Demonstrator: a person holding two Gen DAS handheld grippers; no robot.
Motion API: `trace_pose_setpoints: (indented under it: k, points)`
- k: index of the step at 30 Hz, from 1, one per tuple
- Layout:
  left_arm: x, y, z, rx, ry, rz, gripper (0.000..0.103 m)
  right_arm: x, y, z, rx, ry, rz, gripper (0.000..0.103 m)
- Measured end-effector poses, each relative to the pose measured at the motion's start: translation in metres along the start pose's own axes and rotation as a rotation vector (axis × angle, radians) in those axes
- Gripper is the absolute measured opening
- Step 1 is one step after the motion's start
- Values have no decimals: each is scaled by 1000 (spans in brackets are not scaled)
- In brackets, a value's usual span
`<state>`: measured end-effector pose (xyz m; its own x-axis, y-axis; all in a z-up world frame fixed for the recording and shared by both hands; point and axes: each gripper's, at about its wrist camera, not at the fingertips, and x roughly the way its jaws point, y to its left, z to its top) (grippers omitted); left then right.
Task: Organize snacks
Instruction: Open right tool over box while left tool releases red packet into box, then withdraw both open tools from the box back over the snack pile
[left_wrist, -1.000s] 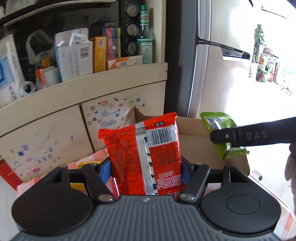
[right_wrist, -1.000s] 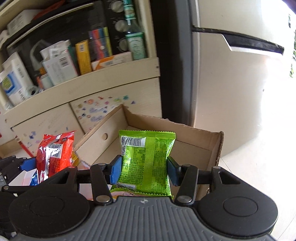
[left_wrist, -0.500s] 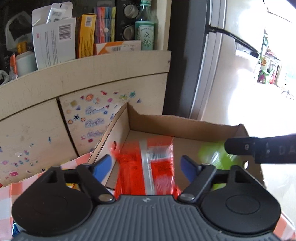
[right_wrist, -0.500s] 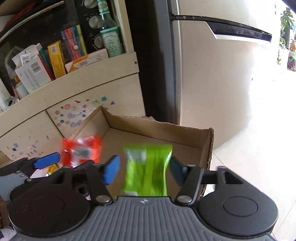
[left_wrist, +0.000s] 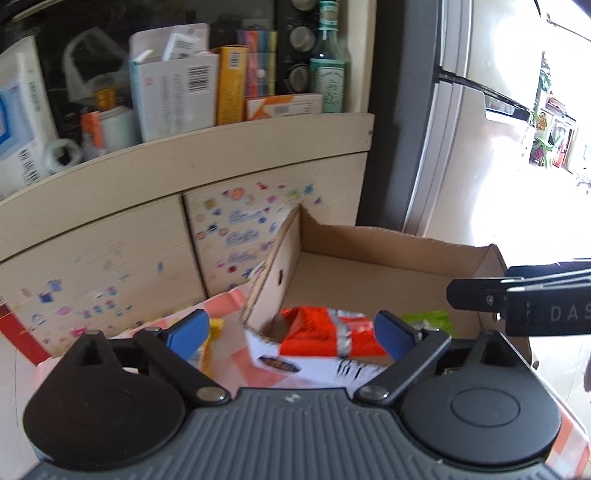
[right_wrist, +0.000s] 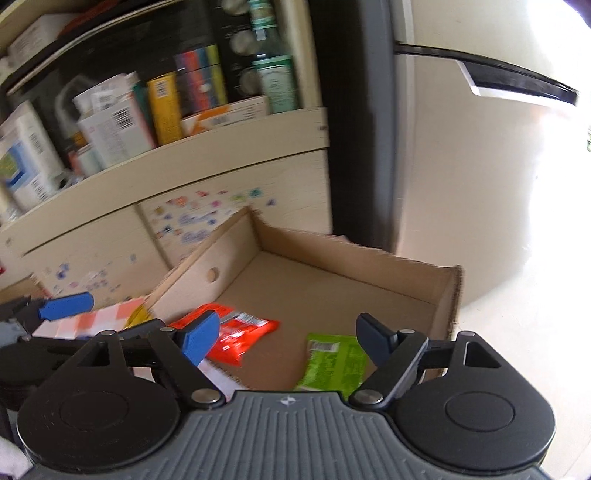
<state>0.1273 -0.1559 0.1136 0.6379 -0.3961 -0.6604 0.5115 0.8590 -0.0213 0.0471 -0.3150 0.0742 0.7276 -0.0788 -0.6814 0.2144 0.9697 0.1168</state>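
A red snack packet (left_wrist: 325, 330) lies flat inside the open cardboard box (left_wrist: 369, 240); it also shows in the right wrist view (right_wrist: 240, 338). A green snack packet (right_wrist: 332, 363) lies beside it on the box floor, and its edge shows in the left wrist view (left_wrist: 428, 320). My left gripper (left_wrist: 291, 330) is open and empty above the box's near left corner. My right gripper (right_wrist: 286, 336) is open and empty above the box's near edge. The right gripper's black body (left_wrist: 517, 302) shows at the right of the left wrist view.
A pink checked bag (right_wrist: 99, 319) with yellow packets sits left of the box. Behind stand a cream cabinet with stickers (left_wrist: 240, 229) and a shelf of boxes and a bottle (left_wrist: 328, 62). A pale fridge door (right_wrist: 480, 166) stands to the right.
Both grippers opened and let go of their packets. The red and green packets dropped into the cardboard box and now lie flat. Both grippers pulled back slightly.
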Motion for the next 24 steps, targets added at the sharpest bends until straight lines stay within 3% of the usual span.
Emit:
trace_pose_setpoints:
  k: [16, 24]
  points:
    - [-50, 45, -53, -39, 65, 51, 98, 7, 40, -35, -128, 118, 80, 88]
    - [-73, 78, -84, -89, 112, 113, 99, 9, 60, -52, -215, 166, 108, 88]
